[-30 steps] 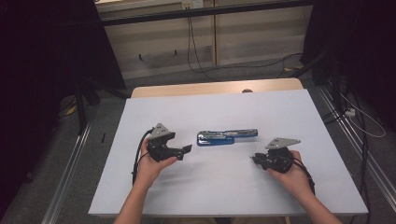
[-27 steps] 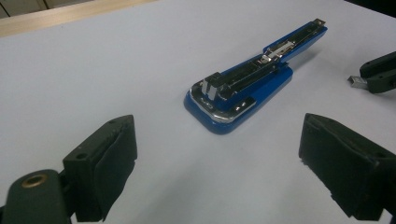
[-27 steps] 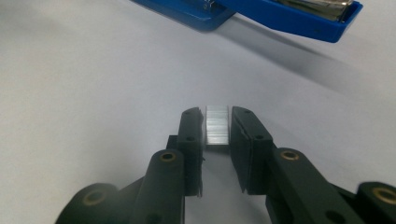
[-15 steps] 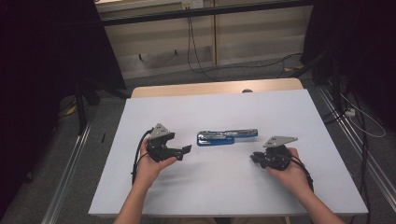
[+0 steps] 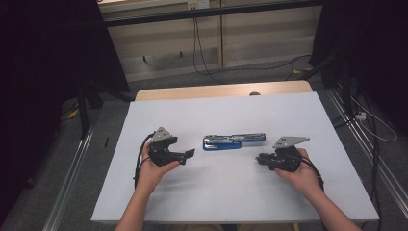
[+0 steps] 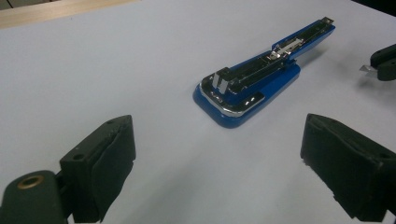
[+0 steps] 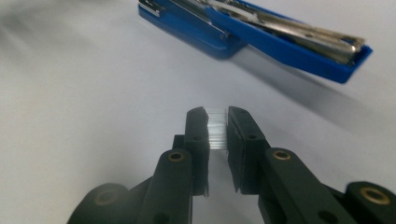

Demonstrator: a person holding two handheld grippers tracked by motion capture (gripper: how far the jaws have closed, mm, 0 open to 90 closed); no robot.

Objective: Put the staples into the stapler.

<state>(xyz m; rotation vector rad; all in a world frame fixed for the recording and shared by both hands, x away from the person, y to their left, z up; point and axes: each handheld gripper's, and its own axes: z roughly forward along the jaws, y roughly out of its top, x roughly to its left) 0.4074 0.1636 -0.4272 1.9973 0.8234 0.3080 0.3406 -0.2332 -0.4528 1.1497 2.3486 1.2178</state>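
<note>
A blue stapler (image 5: 233, 142) lies flipped open on the white table (image 5: 216, 202), its metal staple channel (image 6: 285, 46) facing up. My left gripper (image 5: 186, 155) rests just left of the stapler and points at it. Its jaws (image 6: 217, 140) stand wide open with nothing between them. To the right of the stapler, my right gripper (image 5: 260, 159) is shut on a short silvery strip of staples (image 7: 216, 129). It points toward the stapler's raised top arm (image 7: 299, 44). The right gripper's tip with the strip (image 6: 368, 68) also appears at the edge of the left gripper view.
A wooden strip (image 5: 221, 90) runs along the table's far edge. Metal rails (image 5: 72, 192) flank the table on the floor. Cables (image 5: 375, 120) lie on the floor to the right. Bare white table surface surrounds the stapler.
My right gripper has shifted slightly away from the table's near edge with the staple strip in it. The left gripper and the stapler have kept still.
</note>
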